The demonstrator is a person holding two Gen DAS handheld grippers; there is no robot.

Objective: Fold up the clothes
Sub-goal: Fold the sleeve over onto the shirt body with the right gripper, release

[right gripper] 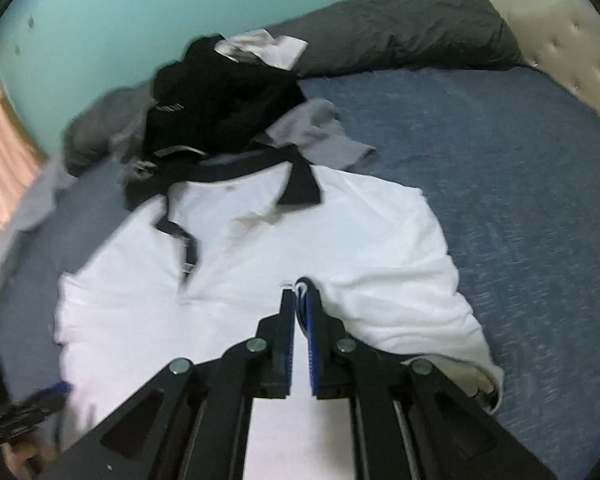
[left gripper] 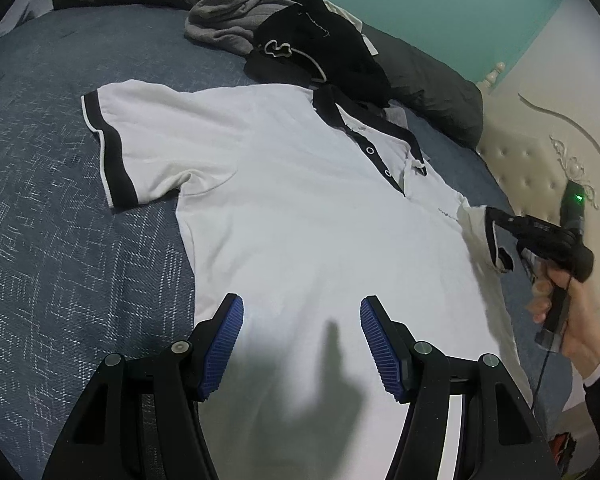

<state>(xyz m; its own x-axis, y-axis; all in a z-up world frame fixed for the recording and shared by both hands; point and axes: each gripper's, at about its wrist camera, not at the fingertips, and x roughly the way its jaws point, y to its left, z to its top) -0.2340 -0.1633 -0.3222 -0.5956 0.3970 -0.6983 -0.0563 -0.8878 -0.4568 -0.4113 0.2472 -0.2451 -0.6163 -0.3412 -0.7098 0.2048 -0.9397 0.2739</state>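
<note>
A white polo shirt [left gripper: 300,208] with a black collar and black sleeve trim lies face up on the blue bedspread [left gripper: 60,248]. My left gripper [left gripper: 302,316] hovers open over the shirt's lower part, with nothing between its blue pads. At the right, a hand holds my right gripper [left gripper: 494,218], which pinches the shirt's right sleeve [left gripper: 476,224] and keeps it folded in over the body. In the right wrist view the right gripper [right gripper: 300,292] has its jaws nearly together, and the sleeve's black-trimmed hem sits at their tips over the shirt [right gripper: 260,248].
A heap of black and grey clothes [left gripper: 296,40] [right gripper: 220,100] lies just beyond the collar. A dark grey pillow [left gripper: 428,84] [right gripper: 400,28] lies along the teal wall. A cream tufted headboard [left gripper: 540,160] borders the bed on the right. Bare bedspread [right gripper: 520,200] extends right of the shirt.
</note>
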